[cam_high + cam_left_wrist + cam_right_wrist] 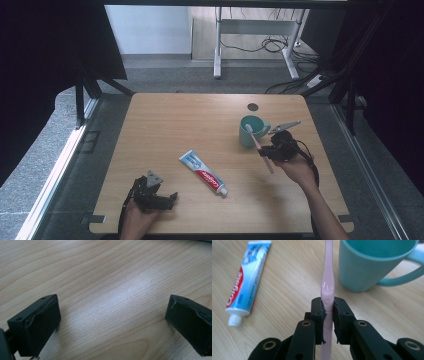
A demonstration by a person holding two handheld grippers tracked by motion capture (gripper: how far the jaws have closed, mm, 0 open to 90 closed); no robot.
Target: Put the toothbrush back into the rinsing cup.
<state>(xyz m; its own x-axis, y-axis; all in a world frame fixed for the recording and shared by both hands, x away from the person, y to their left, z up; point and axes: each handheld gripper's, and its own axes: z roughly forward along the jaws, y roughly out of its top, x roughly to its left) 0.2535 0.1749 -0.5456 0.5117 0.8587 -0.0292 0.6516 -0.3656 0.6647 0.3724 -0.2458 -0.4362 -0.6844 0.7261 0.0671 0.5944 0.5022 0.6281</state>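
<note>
Two grippers | right gripper (327,315): black fingers (318,317) clamped on slim pink plastic toothbrush (327,277), head over smooth teal mug (251,131) at 2 o'clock | left gripper (112,322): spread wide, empty, 7 o'clock | flat toothpaste tube (204,172): centre of wood-grain surface (170,125)

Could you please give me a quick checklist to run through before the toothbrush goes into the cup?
1. Grip: right gripper shut on the pink toothbrush handle: ok.
2. Teal cup upright, mouth open: ok.
3. Brush head over the cup mouth: cannot tell; in the high view it overlaps the rim, in the right gripper view the brush passes left of the cup.
4. Toothpaste tube lies flat, apart from the cup: ok.
5. Left gripper open, low at the table's near edge, away from the cup: ok.
</note>
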